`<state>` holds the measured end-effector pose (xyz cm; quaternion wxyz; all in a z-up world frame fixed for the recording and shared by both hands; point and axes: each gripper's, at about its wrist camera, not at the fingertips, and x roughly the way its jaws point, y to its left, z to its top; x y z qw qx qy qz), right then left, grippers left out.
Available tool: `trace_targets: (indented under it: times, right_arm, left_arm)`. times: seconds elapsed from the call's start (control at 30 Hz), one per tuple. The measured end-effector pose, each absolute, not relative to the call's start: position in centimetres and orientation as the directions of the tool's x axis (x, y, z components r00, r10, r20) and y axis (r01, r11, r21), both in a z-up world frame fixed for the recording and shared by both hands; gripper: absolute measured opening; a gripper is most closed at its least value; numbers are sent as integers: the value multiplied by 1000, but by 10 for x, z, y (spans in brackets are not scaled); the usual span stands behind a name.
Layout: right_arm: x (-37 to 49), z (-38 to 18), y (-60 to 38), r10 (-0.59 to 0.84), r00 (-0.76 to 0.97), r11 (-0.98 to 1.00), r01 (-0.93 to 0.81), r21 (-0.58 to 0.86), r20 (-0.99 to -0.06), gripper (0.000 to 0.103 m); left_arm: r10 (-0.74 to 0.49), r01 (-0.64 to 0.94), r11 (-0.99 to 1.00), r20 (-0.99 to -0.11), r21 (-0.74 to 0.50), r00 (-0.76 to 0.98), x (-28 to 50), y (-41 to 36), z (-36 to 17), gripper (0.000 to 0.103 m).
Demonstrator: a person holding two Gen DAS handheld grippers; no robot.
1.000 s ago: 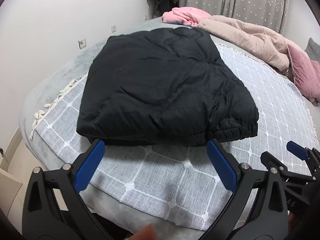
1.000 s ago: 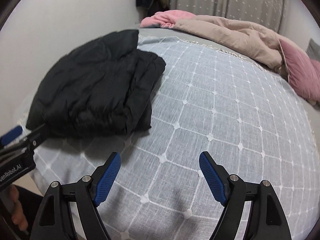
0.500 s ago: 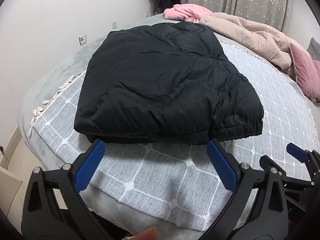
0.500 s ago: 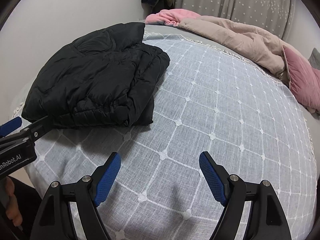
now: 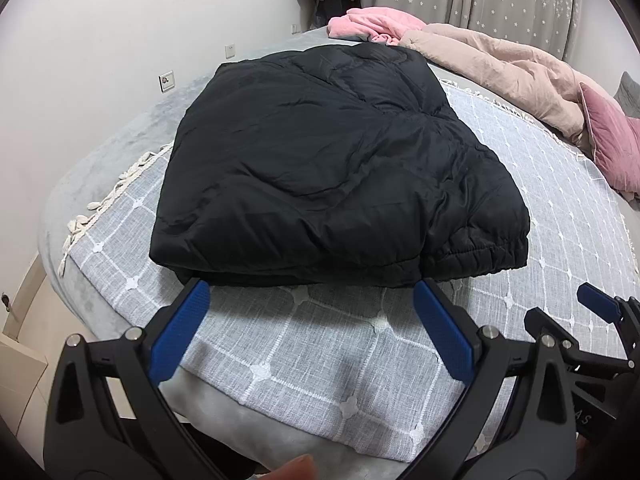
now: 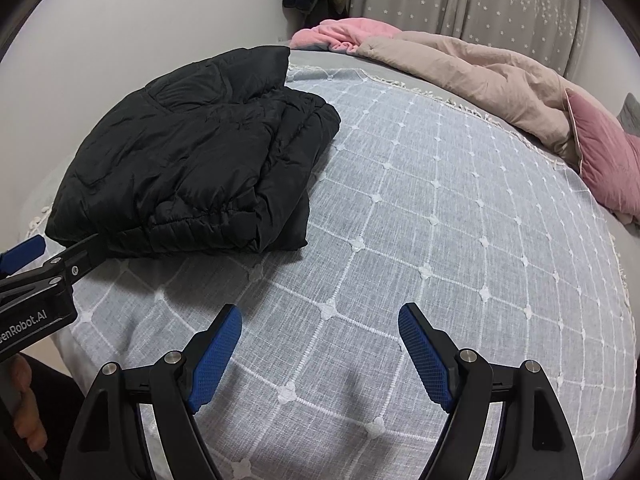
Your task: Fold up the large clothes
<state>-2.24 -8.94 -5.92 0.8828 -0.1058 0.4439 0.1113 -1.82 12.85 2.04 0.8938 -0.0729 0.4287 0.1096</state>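
A black puffer jacket (image 5: 332, 168) lies folded into a thick square on the grey grid-patterned bedspread (image 5: 320, 344). In the right wrist view the same jacket (image 6: 192, 160) sits at the left. My left gripper (image 5: 312, 312) hovers just in front of the jacket's near edge, jaws wide apart with nothing between the blue pads. My right gripper (image 6: 320, 332) stands open over bare bedspread (image 6: 440, 220), to the right of the jacket. Each gripper shows at the edge of the other's view.
A beige duvet (image 5: 508, 64), a pink blanket (image 5: 372, 24) and a pink pillow (image 5: 612, 148) lie at the far side of the bed. The white wall (image 5: 120, 40) with sockets is on the left; the bed's edge is close in front.
The jacket appears slightly larger and lower in both views than a second ago; it lies the same way. Both grippers keep the same wide opening.
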Motion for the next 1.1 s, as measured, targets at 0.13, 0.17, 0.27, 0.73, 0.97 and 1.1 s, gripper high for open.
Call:
trace_targets:
  times: [0.13,0.17,0.27,0.73,0.97,1.1]
  right_arm:
    - [-22,-58,-90,107,584,953,-290,-84,-805,82]
    - [-22,-58,-91,108,584,954,-289,-82,-805,82]
    - [-21,-58,-91,112,582,956,-286,-74,-806,82]
    - [-19,-59,-92,122,571,960,-275,-48,-812,82]
    - [-19,-60,-92,123,566,962,-269,-42,-815,82]
    - [-19,-60,-92,124,565,962,-269,-41,-816,82]
  left_arm:
    - [132,-252,967,-785,-32,605,-17,129,20,101]
    - [133,-251,968,-785,-30,605,-17,129,20,101]
    - [133,-246,969,-785,-26,605,-17,128,20,101]
    - [126,-239,971,-785,-30,607,-18,126,20,101]
    - [123,-238,971,-785,-32,608,-19,126,20,101]
    - [122,-237,971,-785,-32,607,-19,126,20,101]
